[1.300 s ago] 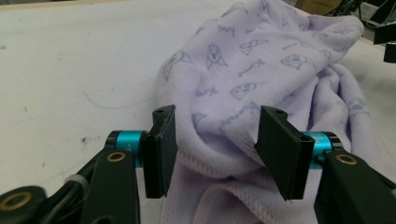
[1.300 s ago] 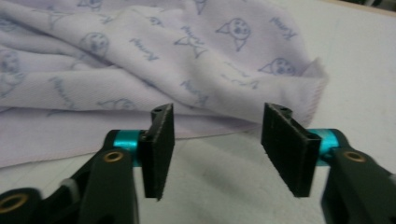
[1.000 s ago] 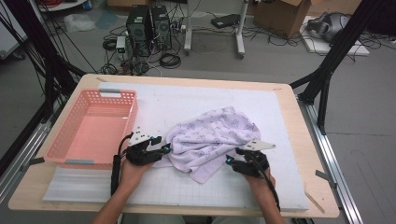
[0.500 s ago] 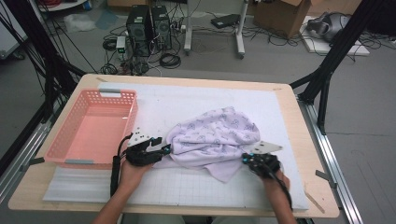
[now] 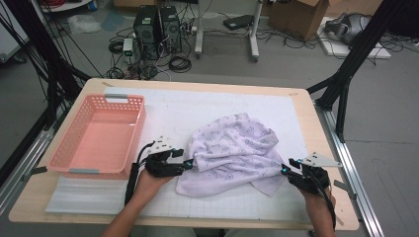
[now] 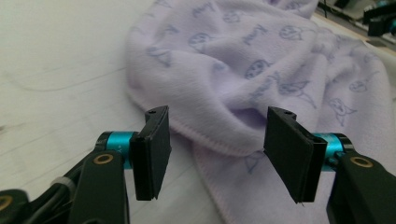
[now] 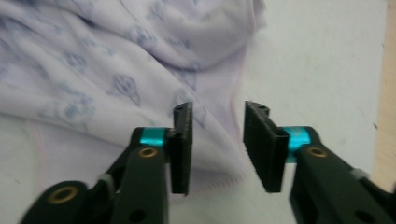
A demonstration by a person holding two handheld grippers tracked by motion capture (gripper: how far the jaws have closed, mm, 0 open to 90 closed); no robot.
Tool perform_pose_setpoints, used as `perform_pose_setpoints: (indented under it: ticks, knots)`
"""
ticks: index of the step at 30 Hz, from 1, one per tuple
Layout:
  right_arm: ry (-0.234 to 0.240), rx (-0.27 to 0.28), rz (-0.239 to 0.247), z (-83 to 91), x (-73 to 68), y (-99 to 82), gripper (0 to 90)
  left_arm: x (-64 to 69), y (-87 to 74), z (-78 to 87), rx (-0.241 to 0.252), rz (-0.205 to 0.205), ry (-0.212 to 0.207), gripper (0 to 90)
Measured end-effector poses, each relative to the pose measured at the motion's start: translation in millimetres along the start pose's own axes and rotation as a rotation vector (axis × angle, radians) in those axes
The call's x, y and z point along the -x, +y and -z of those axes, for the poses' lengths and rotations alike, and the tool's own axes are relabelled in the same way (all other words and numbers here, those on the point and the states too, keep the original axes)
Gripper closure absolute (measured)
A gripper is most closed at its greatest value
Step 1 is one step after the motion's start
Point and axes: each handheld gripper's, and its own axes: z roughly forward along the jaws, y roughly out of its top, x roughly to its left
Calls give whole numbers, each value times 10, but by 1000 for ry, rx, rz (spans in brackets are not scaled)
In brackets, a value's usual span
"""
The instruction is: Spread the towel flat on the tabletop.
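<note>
- High view: a crumpled lilac towel [image 5: 234, 153] is seen lying on the white gridded mat [image 5: 207, 106], between the left gripper [image 5: 187, 164] and the right gripper [image 5: 286, 170]. A pink slatted plastic basket [image 5: 99, 136] stands beyond the left gripper on its outer side, well apart from the cloth. Each gripper is held at one side edge of the towel, jaws pointed inward at it. The step in hand is judged to be the spreading or straightening of the towel, with fresh holds being sought on two opposite edges.
- Left gripper view: the jaws are spread and have just been opening; the black pads [image 6: 152, 149] stand clear of the fabric. The stitched hem of the towel [image 6: 219, 140] lies just ahead of and between the jaws, not pinched. The cloth is soft fleece, thick and rumpled, printed with small blue-grey figures.
- Right gripper view: the jaws stand partly apart and have just been opening; a hemmed fold of the towel [image 7: 215, 126] runs into the gap between them, but no pad is seen pressing on it. Bare mat lies to the right of the jaws.
- The next move is judged to call for each gripper to be pushed forward over its hem and closed on a single layer, so that the cloth can be drawn flat.
</note>
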Motion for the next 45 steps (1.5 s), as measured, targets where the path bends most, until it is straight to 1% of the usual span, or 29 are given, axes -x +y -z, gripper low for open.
perform_pose_setpoints:
  ticks: [2, 4, 6, 7, 8, 9, 10, 11, 12, 13, 14, 15, 17, 20, 22, 24, 27, 30, 32, 33, 34, 35, 36, 37, 39, 41, 43, 44, 45]
  knots:
    - [30, 11, 0, -53, -32, 40, 554, 52, 27, -109, -8, -26, -7, 390]
    - [49, 10, 5, -139, -76, 77, 525, 104, 63, -242, -53, -42, -13, 388]
    - [79, -5, 10, -241, -138, 116, 515, 148, 100, -346, -81, -66, -17, 397]
    - [95, -14, 25, -300, -166, 139, 516, 156, 123, -376, -85, -72, -11, 432]
    - [103, -23, 37, -364, -192, 165, 517, 158, 143, -397, -82, -66, 16, 508]
    - [107, -33, 45, -430, -208, 189, 519, 148, 167, -414, -98, -57, 36, 579]
    - [106, -49, 58, -498, -212, 216, 523, 137, 178, -427, -99, -57, 56, 673]
    - [108, -73, 58, -564, -217, 241, 534, 118, 186, -442, -101, -55, 68, 745]
    - [111, -90, 60, -631, -220, 260, 576, 91, 207, -454, -109, -51, 67, 780]
    - [118, -109, 73, -695, -217, 276, 641, 75, 231, -457, -102, -52, 84, 798]
    - [130, -131, 82, -752, -221, 290, 724, 54, 259, -454, -86, -54, 113, 806]
    - [145, -119, 87, -781, -212, 310, 835, 21, 287, -445, -54, -39, 139, 811]
    - [117, -110, 102, -827, -190, 382, 848, -81, 350, -416, -7, -3, 189, 814]
    - [80, -85, 81, -917, -134, 514, 854, -255, 429, -387, 45, 51, 253, 817]
    - [50, -69, 85, -1006, -121, 607, 854, -344, 437, -366, 114, 85, 300, 819]
    - [25, -44, 93, -1104, -122, 702, 854, -420, 416, -369, 128, 87, 341, 820]
    - [-11, -2, 96, -1252, -129, 855, 855, -498, 374, -394, 125, 82, 386, 820]
    - [-47, 8, 93, -1384, -132, 981, 856, -529, 376, -387, 164, 81, 423, 819]
    - [-62, 15, 88, -1448, -123, 1043, 856, -545, 371, -393, 178, 73, 428, 818]
    - [-66, 21, 83, -1467, -129, 1068, 854, -550, 360, -400, 163, 71, 426, 812]
    - [-67, 29, 78, -1473, -136, 1077, 848, -555, 349, -404, 149, 95, 411, 785]
    - [-62, 24, 71, -1471, -131, 1077, 826, -566, 339, -399, 138, 124, 395, 717]
    - [-53, 9, 55, -1460, -125, 1069, 788, -576, 328, -386, 125, 146, 384, 606]
    - [-38, 1, 43, -1440, -108, 1056, 747, -580, 319, -367, 119, 153, 368, 554]
    - [-26, -8, 19, -1367, -73, 1038, 646, -562, 298, -323, 103, 145, 342, 520]
    - [5, 5, -5, -1251, -41, 1037, 610, -534, 272, -267, 86, 143, 322, 449]
    - [5, 51, 3, -1102, -48, 1009, 583, -501, 236, -205, 77, 136, 305, 438]
    - [3, 58, 12, -1033, -47, 987, 573, -483, 218, -172, 73, 131, 298, 422]
    - [-1, 59, 11, -963, -47, 950, 573, -474, 213, -145, 51, 130, 280, 419]
